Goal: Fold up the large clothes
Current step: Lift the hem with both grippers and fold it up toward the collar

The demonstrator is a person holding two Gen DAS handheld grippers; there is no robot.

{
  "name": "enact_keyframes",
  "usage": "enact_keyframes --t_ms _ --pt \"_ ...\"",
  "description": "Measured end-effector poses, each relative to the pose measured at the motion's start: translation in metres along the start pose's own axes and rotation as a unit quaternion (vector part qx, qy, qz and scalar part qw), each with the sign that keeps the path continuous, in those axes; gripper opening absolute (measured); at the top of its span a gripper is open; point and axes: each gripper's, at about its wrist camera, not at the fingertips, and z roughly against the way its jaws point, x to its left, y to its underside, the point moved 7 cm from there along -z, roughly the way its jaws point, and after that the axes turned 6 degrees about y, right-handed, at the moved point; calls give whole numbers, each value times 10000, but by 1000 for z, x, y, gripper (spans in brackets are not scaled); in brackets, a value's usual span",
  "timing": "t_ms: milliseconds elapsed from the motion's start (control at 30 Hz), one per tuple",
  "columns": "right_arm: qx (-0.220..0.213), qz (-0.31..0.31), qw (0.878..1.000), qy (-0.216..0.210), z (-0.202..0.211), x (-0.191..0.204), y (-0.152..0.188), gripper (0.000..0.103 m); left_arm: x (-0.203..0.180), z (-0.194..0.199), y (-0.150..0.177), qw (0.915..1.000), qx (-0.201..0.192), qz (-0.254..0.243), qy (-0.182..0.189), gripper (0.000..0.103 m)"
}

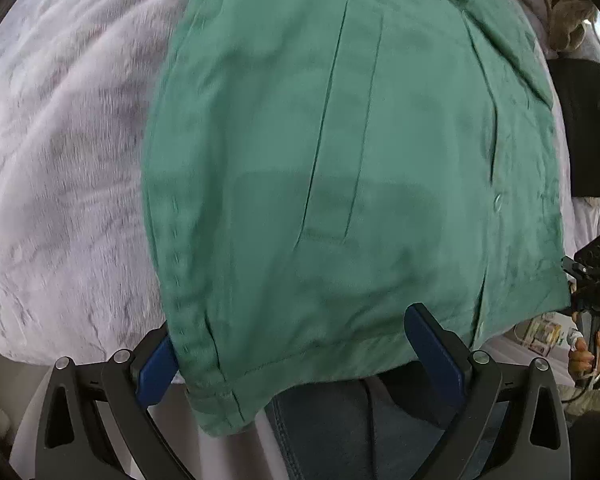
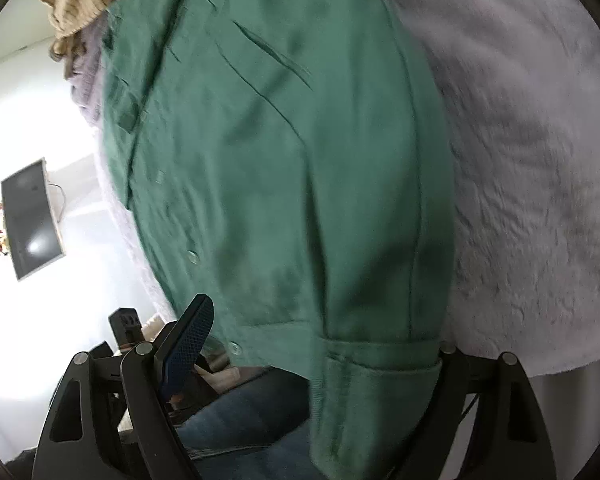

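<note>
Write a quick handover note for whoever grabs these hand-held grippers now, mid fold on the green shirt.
Left hand-held gripper: jaws open wide, the shirt's hem lying between them, not pinched.
Right hand-held gripper: open too, straddling the folded sleeve cuff.
Green shirt: spread on the pale fuzzy blanket, near edge hanging off it; other clothes piled at the far end.
Done: sleeves appear folded in, narrowing the shirt.
Left: probably grip the near hem with both and fold it away from you.
</note>
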Motion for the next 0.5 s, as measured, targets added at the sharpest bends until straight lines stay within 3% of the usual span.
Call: enact_keyframes --t_ms 167,300,333,367,400,433,467,500 --pt "-59 -87 9998 -176 -4 1 6 86 2 6 6 9998 -139 81 -114 99" --pt "-56 -171 9995 -246 -5 -1 7 84 2 14 8 9989 -276 7 -377 61" --pt "-68 -195 9995 -245 -5 0 6 80 5 17 7 9986 -315 50 -424 46" --pt "-89 -202 9995 -234 -4 1 7 63 8 21 7 9985 -344 100 -417 39" --pt "-109 -174 9996 -218 -2 2 8 34 10 24 7 9985 -375 147 -366 26" --pt "-124 -123 9995 -249 -1 5 8 20 11 27 7 9988 -395 212 -220 19" --pt "-165 -79 9993 -333 1 8 8 10 10 30 8 9988 -403 274 -46 15" --pt "-253 -21 9985 -489 5 11 8 10 10 33 8 9986 -400 320 102 15"
